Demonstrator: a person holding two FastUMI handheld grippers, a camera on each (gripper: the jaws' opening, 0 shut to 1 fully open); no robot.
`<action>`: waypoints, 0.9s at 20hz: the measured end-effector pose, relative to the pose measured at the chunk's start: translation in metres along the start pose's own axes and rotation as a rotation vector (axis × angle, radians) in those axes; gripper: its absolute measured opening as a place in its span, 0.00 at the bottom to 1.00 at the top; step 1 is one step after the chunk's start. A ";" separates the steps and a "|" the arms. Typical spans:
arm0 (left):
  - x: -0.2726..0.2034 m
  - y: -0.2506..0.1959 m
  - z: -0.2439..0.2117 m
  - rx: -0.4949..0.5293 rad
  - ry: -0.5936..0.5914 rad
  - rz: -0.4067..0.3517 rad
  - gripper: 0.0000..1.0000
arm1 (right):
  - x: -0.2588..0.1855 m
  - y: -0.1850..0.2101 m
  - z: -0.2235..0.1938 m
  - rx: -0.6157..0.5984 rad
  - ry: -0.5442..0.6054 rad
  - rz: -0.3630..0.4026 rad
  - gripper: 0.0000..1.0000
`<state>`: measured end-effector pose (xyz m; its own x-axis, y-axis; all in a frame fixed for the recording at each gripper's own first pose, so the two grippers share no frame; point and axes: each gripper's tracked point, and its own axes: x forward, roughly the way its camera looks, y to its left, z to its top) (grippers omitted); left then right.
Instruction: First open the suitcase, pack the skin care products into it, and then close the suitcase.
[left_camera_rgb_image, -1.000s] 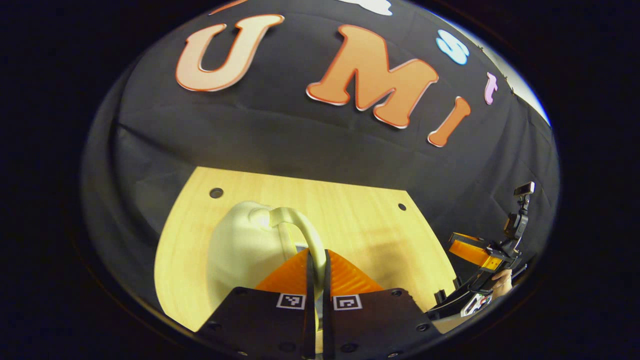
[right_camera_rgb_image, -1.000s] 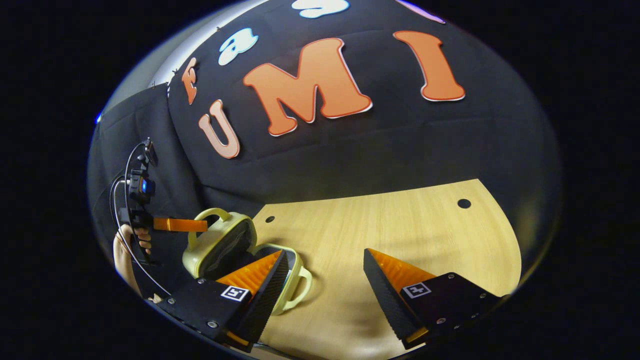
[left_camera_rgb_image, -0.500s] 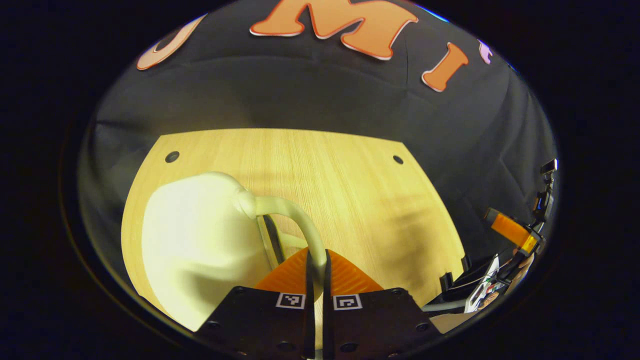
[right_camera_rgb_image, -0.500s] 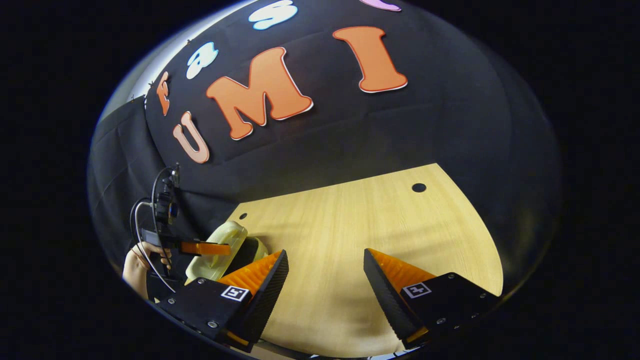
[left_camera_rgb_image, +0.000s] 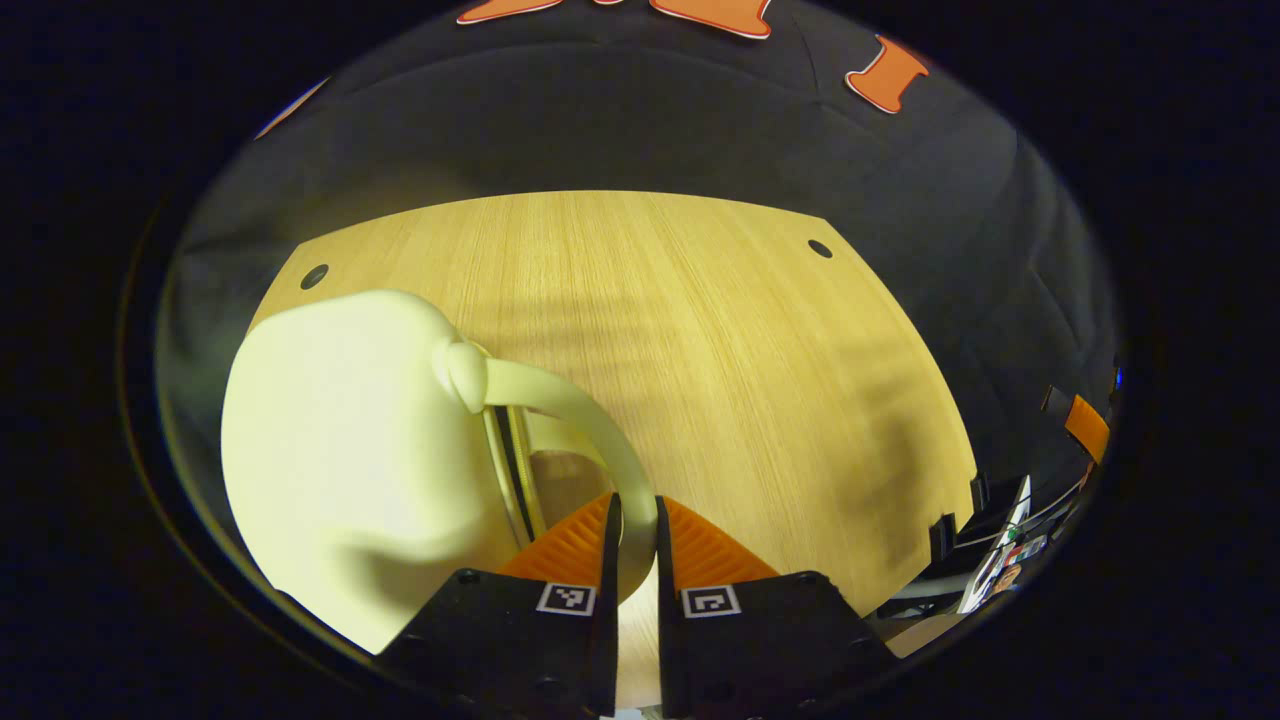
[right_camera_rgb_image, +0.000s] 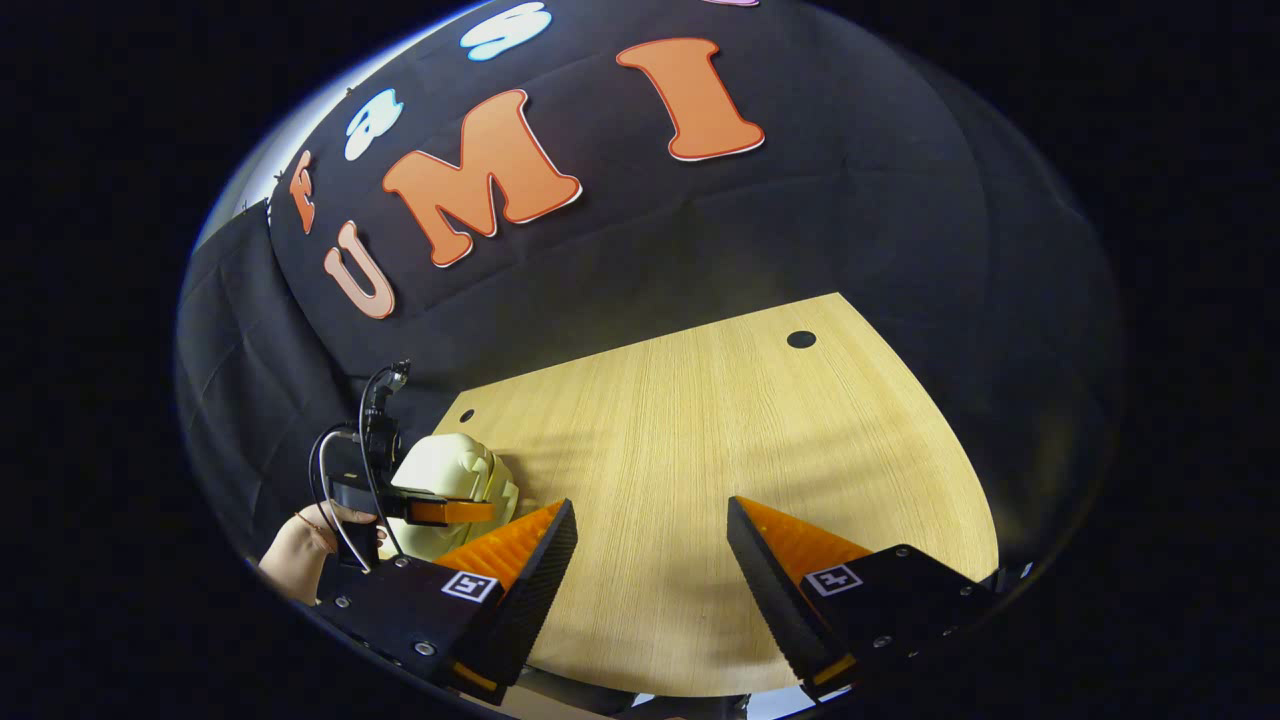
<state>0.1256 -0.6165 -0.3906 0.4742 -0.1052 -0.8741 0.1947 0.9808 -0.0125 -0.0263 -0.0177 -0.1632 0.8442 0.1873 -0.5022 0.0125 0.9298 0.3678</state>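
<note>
Left side of the table: our left gripper is clenched on the handle of the small pale suitcase, lid nearly down on its base. The shell looks hard, smooth and light; we judge the looped handle the surest hold, since the rounded sides would slip. Further right, our right gripper hangs released over bare table, holding nothing.
</note>
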 end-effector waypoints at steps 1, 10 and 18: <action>-0.005 0.009 -0.004 -0.033 0.009 0.019 0.23 | -0.001 0.000 0.001 -0.005 -0.001 0.001 0.96; -0.078 -0.049 0.049 -0.089 -0.301 0.008 0.92 | 0.009 0.033 0.035 -0.119 -0.046 0.010 0.96; -0.200 -0.051 0.122 -0.037 -0.763 0.094 0.94 | -0.010 0.105 0.119 -0.349 -0.367 -0.022 0.95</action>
<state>0.1262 -0.6658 -0.1561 0.9508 -0.0926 -0.2956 0.1022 0.9946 0.0173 0.0306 0.0401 -0.0268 0.9793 0.1007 -0.1754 -0.0942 0.9945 0.0448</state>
